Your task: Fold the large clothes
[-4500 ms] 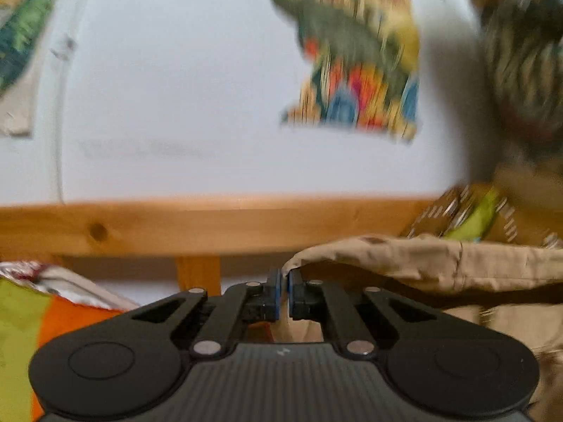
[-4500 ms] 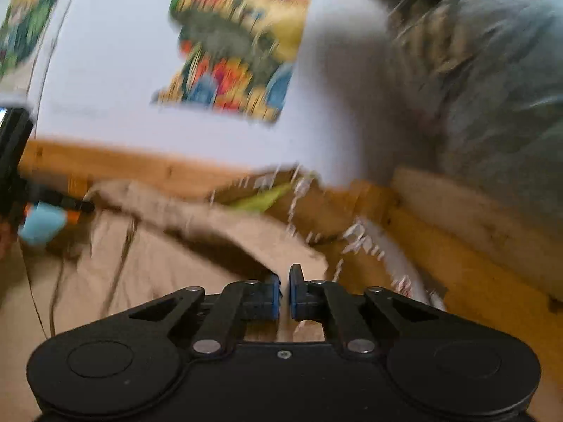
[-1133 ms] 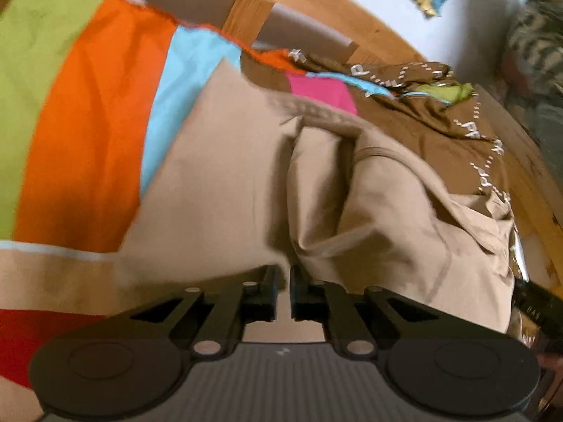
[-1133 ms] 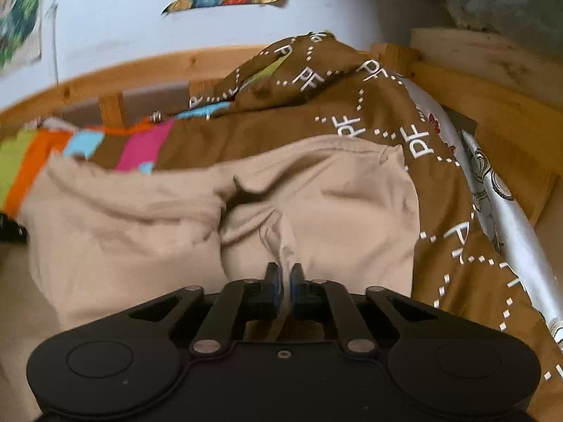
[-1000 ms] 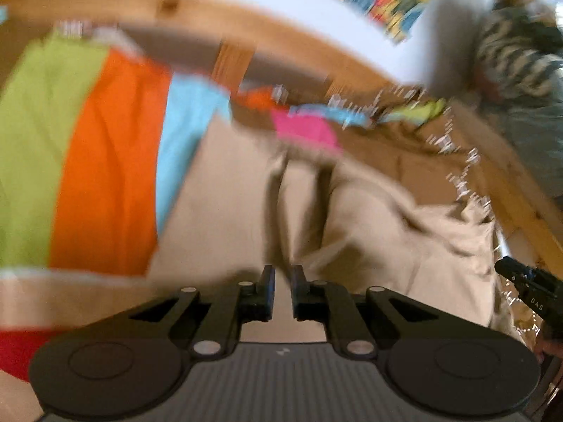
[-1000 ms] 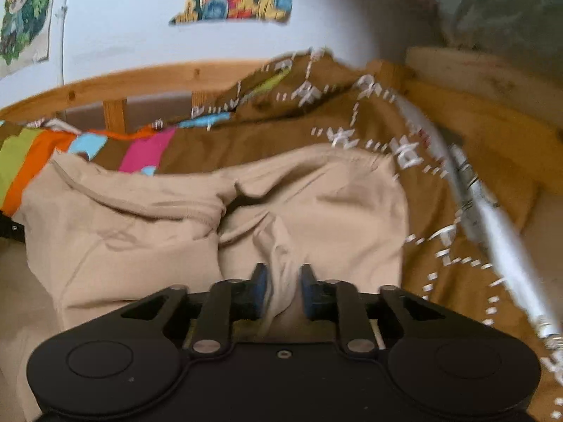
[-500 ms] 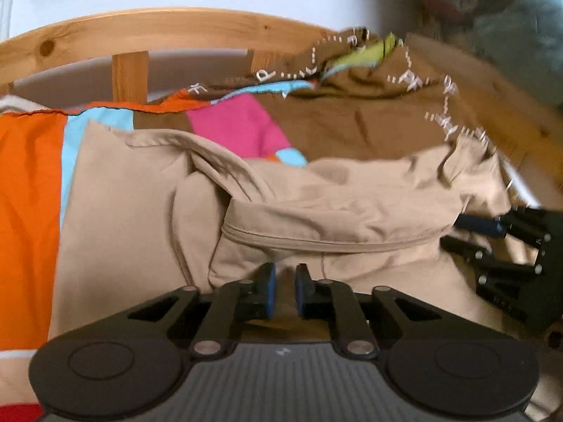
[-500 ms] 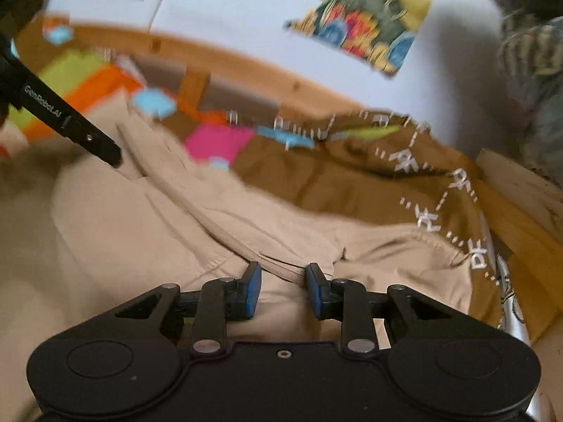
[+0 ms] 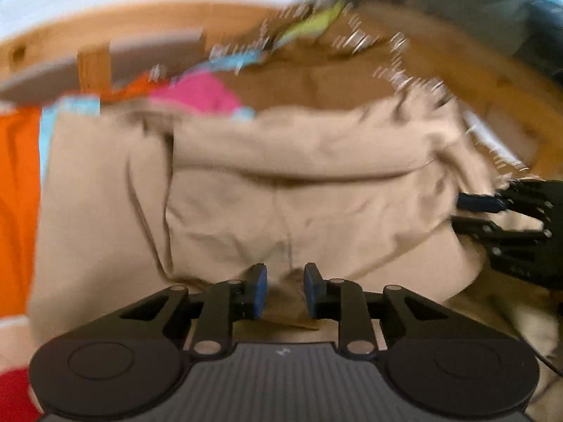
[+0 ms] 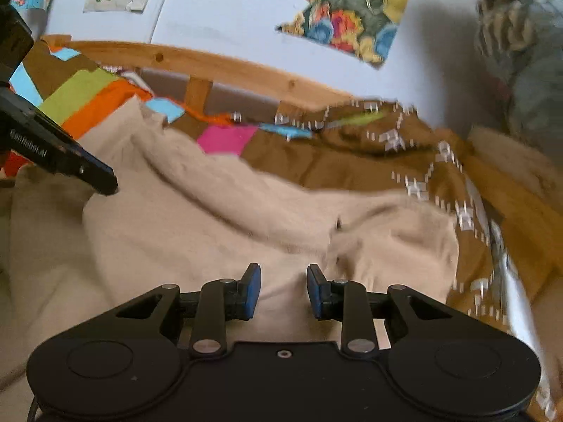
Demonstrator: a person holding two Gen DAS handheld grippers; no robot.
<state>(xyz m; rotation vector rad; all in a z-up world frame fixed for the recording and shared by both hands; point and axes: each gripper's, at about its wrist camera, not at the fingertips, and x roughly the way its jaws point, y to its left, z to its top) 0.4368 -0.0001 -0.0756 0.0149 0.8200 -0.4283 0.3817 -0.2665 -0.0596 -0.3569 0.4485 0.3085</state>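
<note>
A large beige garment lies crumpled on a bed, a thick fold running across its middle. My left gripper hovers low over the garment's near edge. Its jaws are opening and the blue pads stand apart, with cloth beneath the gap but not pinched. My right gripper is open above the same garment, nothing pressed between its pads. In the left wrist view the right gripper sits at the garment's right edge. One left finger shows at the left of the right wrist view.
Under the garment lies a striped spread in orange, green, blue and pink. A brown blanket with white letters is bunched behind. A wooden bed rail and a white wall with posters close the back. Grey bedding is piled at the right.
The left jaws have spread apart from nearly shut, and the gripper has dropped closer to the cloth. The right gripper let go of a pinched fold a second ago and shifted sideways.
</note>
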